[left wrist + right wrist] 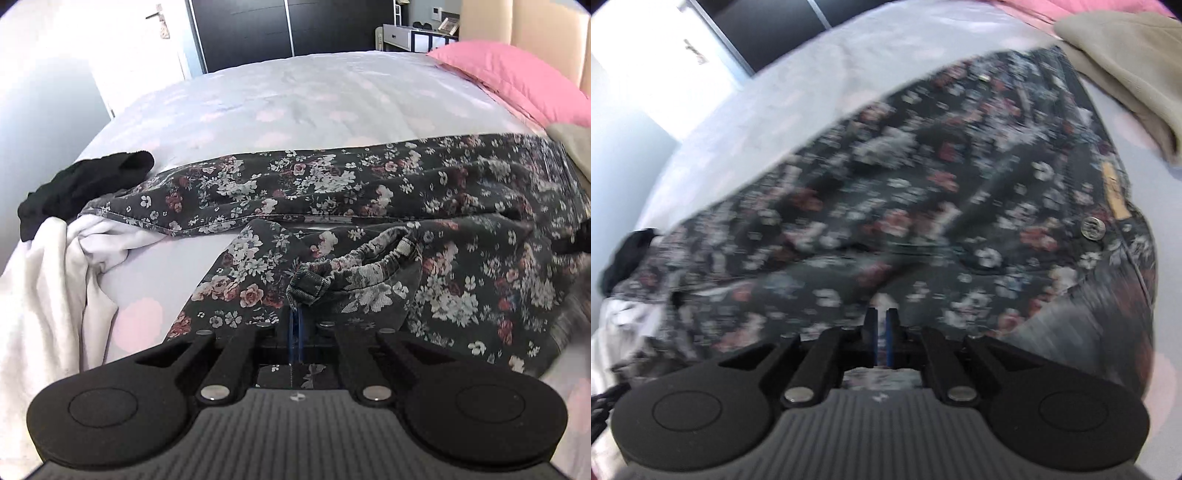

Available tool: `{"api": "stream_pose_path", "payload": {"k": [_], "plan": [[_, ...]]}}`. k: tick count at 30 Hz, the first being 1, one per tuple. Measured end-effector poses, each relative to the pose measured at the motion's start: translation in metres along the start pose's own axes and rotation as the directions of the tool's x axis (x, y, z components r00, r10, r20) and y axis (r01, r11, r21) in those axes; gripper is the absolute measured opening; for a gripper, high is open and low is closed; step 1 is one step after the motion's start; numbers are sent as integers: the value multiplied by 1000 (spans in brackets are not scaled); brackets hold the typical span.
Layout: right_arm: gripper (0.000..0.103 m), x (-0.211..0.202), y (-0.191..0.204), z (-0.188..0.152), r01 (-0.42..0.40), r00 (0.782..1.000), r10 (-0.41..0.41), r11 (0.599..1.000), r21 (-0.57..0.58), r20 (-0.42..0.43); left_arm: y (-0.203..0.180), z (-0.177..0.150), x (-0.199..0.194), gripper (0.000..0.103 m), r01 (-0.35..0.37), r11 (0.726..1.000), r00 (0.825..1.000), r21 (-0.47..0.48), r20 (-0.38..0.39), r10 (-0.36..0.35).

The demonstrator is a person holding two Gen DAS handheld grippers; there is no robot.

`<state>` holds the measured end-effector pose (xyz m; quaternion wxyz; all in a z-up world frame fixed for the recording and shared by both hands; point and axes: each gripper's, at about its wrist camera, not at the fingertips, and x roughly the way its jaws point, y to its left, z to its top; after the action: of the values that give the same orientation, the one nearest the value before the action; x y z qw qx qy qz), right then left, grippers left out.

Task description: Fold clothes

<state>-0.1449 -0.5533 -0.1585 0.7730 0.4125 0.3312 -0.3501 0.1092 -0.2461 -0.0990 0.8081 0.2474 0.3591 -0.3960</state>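
On a bed [295,96] with a pale floral cover, we see dark floral trousers [332,192] stretched across the mattress, one leg running toward a black garment [85,184] and a white garment [48,277] at the left, the waist end toward a pink pillow [517,77].

The left hand-held gripper [295,314] is pressed together on a cuffed edge of the trousers, the fabric bunched right at its tips. The right hand-held gripper [882,314] has its fingers nearly together, and cloth appears to sit in the narrow gap; the blur in that view keeps us from being sure how much it has caught.

We judge the risks this way. The left pinch looks shallow, taken at a thick hem, so a firm pull could slip the fabric free. If the right tips have taken only one layer, the fold may come out skewed, with the underside dragging. The far leg overlaps the white garment, so a lift may tow it along. A beige garment [1126,66] lies just beside the waistband and could be caught under the fold.

As for writing, we can read none. A tan label [1113,192] sits on the waistband near a metal button [1092,228]; both carry marks too small and blurred to make out.
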Motion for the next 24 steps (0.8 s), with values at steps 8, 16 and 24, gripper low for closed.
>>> {"api": "stream_pose_path", "payload": {"k": [8,16,24], "plan": [[38,-48,-25,0,42,997,-46,998,52,63,11,7,-10,1,-30,997,997,-73,62,35],[38,-93,-102,-38,107,990,-130,934,341,48,42,16,-34,1,-79,980,984,-181,145,106],[47,-111,-155,-71,6,999,-27,820,572,28,54,15,-47,1,-83,972,978,-221,167,122]]}}
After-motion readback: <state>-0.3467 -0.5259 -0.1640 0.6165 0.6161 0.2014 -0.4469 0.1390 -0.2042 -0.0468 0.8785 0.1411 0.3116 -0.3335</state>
